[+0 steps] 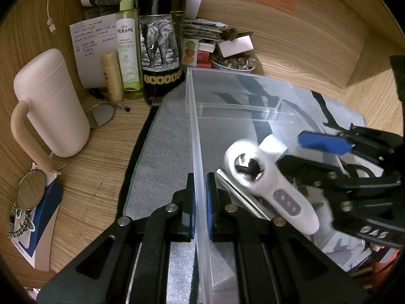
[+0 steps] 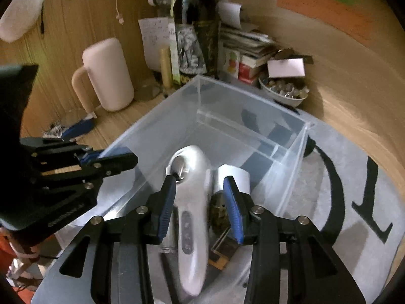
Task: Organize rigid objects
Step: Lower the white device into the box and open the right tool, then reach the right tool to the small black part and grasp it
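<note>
Left wrist view: your left gripper (image 1: 200, 202) is clamped on the near wall of the clear plastic bin (image 1: 195, 116), one blue pad on each side of the wall. The bin sits on a grey mat (image 1: 162, 152) on the wooden desk (image 1: 101, 152). Inside the bin lies the white handheld device (image 1: 268, 185): glossy white body, round head with a metal tip in a recess, grey button strip on the handle. It is motion-blurred. Its long axis runs from upper left, head end, to lower right, handle end. It lies just to the right of your left gripper, past the wall. Your right gripper (image 1: 314, 154) reaches in from the right, one blue pad above the device.

Right wrist view: the device (image 2: 192, 202) lies lengthwise between your right gripper's (image 2: 200, 202) fingers, head pointing away towards the far end of the bin (image 2: 253, 101), handle towards the camera. The jaws stand apart; the left pad is at the head and the right pad is clear of the body, so no grip shows. A white cylinder (image 2: 235, 177) lies just right of the device. Your left gripper (image 2: 114, 159) holds the bin's left wall.
</note>
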### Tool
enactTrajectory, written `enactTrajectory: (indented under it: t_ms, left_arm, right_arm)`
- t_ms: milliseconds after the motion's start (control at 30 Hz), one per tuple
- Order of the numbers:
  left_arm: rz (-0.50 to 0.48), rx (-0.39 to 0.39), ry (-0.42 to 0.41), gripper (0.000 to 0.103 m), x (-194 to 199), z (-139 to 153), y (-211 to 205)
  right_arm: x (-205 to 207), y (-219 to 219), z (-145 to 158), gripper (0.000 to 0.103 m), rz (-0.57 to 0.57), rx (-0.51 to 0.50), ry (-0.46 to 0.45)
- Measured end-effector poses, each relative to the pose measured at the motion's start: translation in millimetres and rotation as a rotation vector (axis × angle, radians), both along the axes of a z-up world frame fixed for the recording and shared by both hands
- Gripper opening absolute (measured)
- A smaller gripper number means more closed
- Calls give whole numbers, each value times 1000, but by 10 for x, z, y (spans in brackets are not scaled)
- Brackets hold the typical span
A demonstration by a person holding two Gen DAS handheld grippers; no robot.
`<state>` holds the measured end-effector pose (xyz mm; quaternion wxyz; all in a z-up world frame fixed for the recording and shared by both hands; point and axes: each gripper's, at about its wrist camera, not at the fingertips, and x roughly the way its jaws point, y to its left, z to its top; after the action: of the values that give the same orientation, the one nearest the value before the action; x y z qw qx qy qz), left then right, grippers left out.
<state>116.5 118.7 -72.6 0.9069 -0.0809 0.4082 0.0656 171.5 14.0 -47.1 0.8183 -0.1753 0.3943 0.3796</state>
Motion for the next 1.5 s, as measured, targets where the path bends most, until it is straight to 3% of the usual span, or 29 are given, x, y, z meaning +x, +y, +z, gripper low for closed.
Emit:
enactTrajectory:
  t_ms: [267, 433, 800, 1000, 1433, 1500]
  left_arm:
    - [0, 2, 1, 5, 3, -1, 11]
    - [4, 4, 1, 5, 0, -2, 24]
    - [5, 5, 1, 5, -1, -4, 44]
    - [4, 16, 5, 5, 8, -2, 30]
    - [4, 19, 5, 5, 6, -6, 15]
    - [4, 20, 4, 5, 6, -6, 15]
  right_arm:
    - [-71, -307, 202, 48, -53, 67, -49]
    - [-139, -573, 257, 59, -114, 90, -85]
    - [-438, -1136, 186, 59, -201, 93, -83]
    - [-703, -1368, 12, 59, -226, 96, -31]
    - [-993, -1259, -357, 59, -130, 69, 83]
    - [-963, -1244, -435, 52, -129, 59, 104]
